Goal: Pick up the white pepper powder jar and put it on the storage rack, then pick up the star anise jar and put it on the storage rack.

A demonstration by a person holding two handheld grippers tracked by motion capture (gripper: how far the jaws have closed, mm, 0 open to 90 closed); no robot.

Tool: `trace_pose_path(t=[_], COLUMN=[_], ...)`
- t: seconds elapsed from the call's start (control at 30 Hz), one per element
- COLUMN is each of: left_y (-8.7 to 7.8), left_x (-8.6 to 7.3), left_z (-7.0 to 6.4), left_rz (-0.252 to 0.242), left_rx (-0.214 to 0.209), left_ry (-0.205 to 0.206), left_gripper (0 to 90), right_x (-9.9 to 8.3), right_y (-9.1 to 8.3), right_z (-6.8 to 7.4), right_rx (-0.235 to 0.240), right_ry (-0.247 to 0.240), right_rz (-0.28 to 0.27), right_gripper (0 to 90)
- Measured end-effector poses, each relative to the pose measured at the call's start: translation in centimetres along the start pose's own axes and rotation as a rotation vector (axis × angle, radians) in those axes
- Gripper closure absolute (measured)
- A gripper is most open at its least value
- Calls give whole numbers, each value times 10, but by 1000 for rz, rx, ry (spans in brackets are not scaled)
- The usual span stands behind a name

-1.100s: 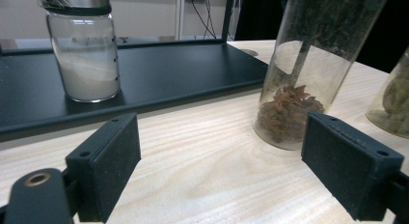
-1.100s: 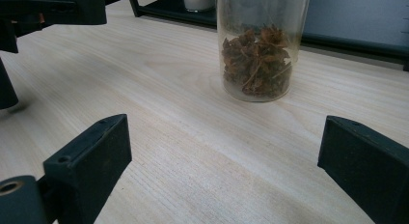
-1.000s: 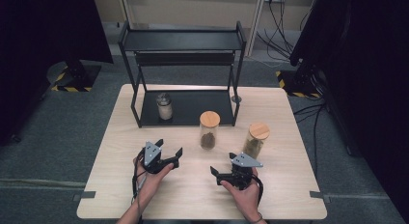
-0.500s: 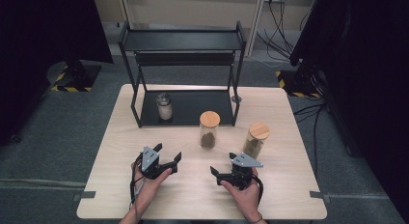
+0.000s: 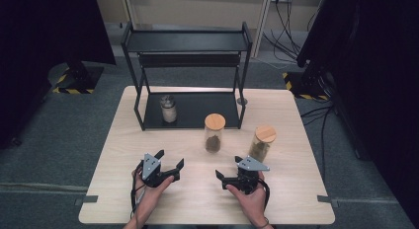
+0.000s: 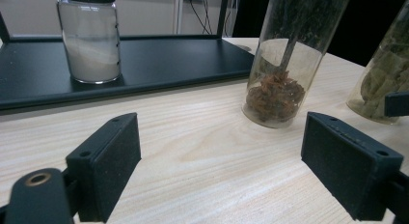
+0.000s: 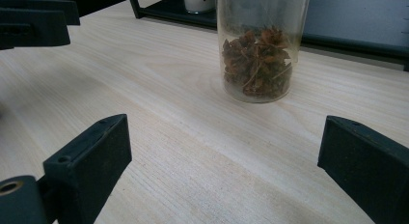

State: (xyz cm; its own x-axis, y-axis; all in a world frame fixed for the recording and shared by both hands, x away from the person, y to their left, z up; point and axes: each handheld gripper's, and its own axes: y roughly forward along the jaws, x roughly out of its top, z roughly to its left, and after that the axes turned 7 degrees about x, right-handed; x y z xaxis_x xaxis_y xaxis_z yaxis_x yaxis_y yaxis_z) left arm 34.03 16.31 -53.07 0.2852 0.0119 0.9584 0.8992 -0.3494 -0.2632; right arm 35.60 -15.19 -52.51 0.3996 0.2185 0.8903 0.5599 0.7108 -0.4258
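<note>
Left gripper (image 5: 169, 160) and right gripper (image 5: 228, 170) both gape wide, holding nothing, low over the table (image 5: 296, 189). Middle jar (image 5: 214, 133) of brown bits stands just beyond them, untouched.

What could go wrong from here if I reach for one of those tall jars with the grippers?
The middle jar and the right jar are tall, narrow and close together, so reaching for one might tip the other. Both grippers, left and right, point toward the middle jar and could collide there. Smooth glass may slip in the jaws if gripped low or off-centre.
</note>
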Motion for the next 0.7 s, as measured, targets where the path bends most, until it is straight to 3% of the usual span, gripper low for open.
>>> trace_pose_path(t=[0.4,0.7], left_y=[0,0], left_x=[-1,-1], left_z=[-2,-2], left_rz=[0,1], left_rx=[2,1], left_ry=[13,9], left_gripper=[133,132], right_x=[0,9], right_y=[0,-2], right_z=[-1,-4], right_rx=[1,-15], right_ry=[13,10], right_rz=[-2,-64], right_gripper=[45,34])
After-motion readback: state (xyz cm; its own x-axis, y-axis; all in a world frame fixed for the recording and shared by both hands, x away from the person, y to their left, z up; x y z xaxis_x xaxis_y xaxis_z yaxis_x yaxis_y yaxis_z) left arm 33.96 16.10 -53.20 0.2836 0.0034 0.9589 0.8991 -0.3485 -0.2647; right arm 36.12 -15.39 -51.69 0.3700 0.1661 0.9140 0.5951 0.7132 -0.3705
